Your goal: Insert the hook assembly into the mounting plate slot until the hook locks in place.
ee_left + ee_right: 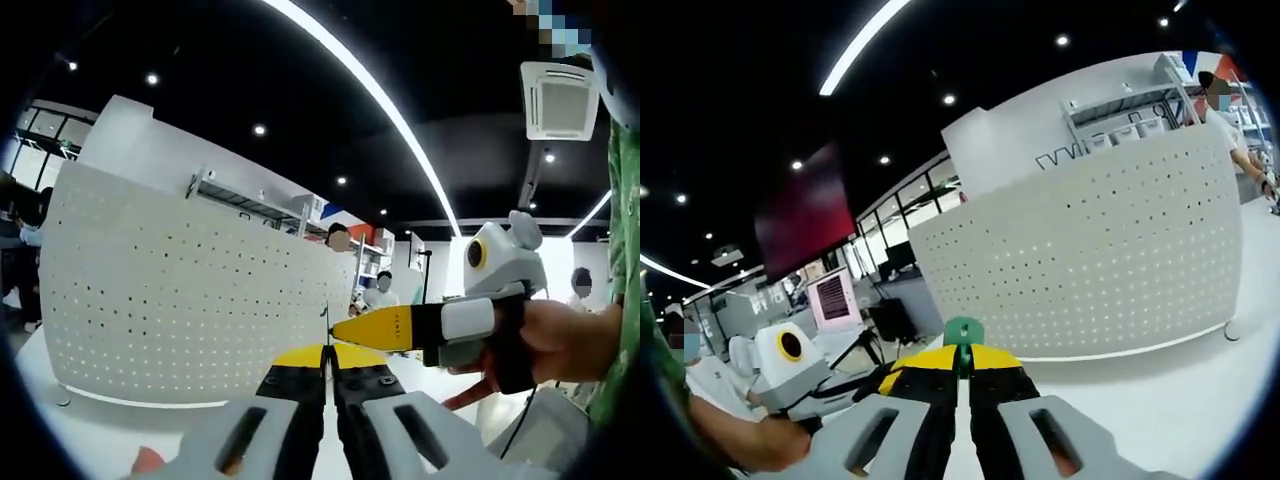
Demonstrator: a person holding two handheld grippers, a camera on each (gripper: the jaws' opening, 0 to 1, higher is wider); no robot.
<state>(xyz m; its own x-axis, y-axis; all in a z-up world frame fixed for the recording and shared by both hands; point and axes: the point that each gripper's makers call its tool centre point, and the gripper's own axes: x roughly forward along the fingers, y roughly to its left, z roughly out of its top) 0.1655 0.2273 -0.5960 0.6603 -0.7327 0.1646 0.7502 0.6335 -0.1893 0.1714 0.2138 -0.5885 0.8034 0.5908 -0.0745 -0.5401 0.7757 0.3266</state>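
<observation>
Left hand-held gripper (327, 362) had its yellow-tipped jaws pressed together on a thin dark metal hook piece (326, 322) that stood up from between the tips, in front of the lower right part of the white perforated mounting plate (180, 300). That plate stood upright on the white surface (60, 400), curved by the lens, its rows of small holes facing the camera.

In the same left gripper view the right hand-held gripper (345, 330) came in from the right, held by a person's hand (560, 340), its yellow tips closed to a point just beside the hook piece.

In the right gripper view the right hand-held gripper (962, 362) had its jaws closed on a small green rounded plastic part (963, 332), which poked above the tips near the lower left corner of the plate (1090, 260). The left hand-held gripper's white body (790, 365) sat at the lower left, held by a hand (760, 445).

Behind the plate stood metal shelving (250, 200), with people nearby.
</observation>
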